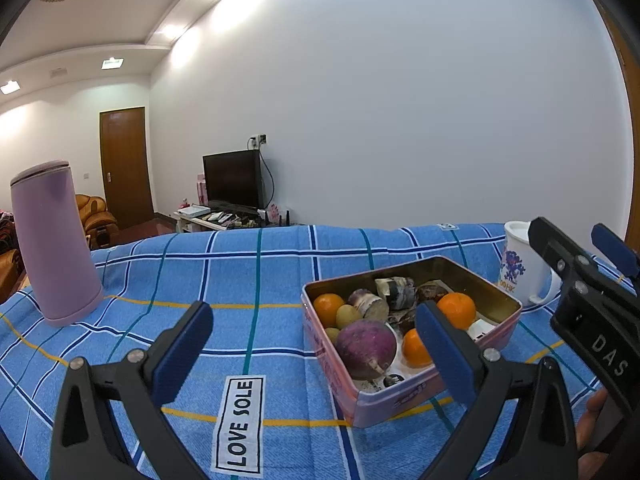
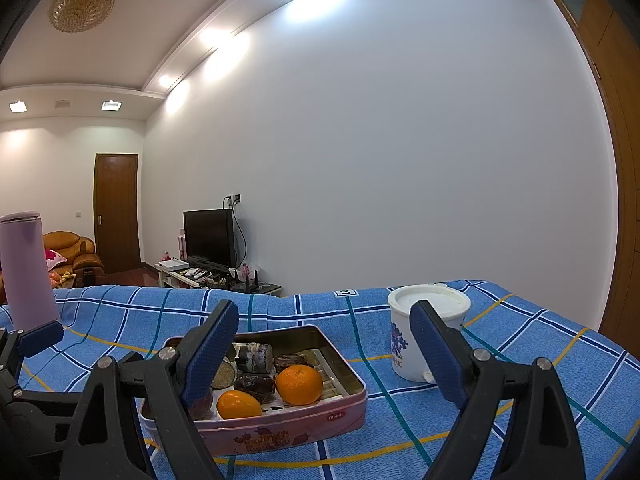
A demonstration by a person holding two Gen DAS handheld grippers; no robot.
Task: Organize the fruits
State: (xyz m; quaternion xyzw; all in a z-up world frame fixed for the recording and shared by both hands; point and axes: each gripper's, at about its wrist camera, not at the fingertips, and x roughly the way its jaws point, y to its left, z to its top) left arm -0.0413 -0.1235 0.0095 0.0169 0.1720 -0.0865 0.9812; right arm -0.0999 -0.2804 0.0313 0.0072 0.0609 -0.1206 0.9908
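A pink tin (image 1: 384, 400) sits on the blue checked cloth and holds fruit. Inside are three oranges, one at the left (image 1: 328, 308), one at the right (image 1: 458, 310) and one at the front (image 1: 416, 348). A round purple fruit (image 1: 366, 346) and small green ones (image 1: 348, 316) lie there too. My left gripper (image 1: 312, 314) is open in front of the tin's left half, with nothing between its fingers. My right gripper (image 2: 324, 312) is also open and empty, hanging before the tin (image 2: 344, 412) and over two oranges (image 2: 299, 384) (image 2: 238, 404). It also shows in the left wrist view (image 1: 568, 234).
A white printed mug (image 2: 424, 332) (image 1: 520, 268) with a lid stands right of the tin. A tall lilac flask (image 1: 56, 244) (image 2: 26, 272) stands far left on the cloth. Dark wrapped pieces (image 2: 256, 358) lie at the tin's back. A hand (image 1: 596, 412) shows at the right edge.
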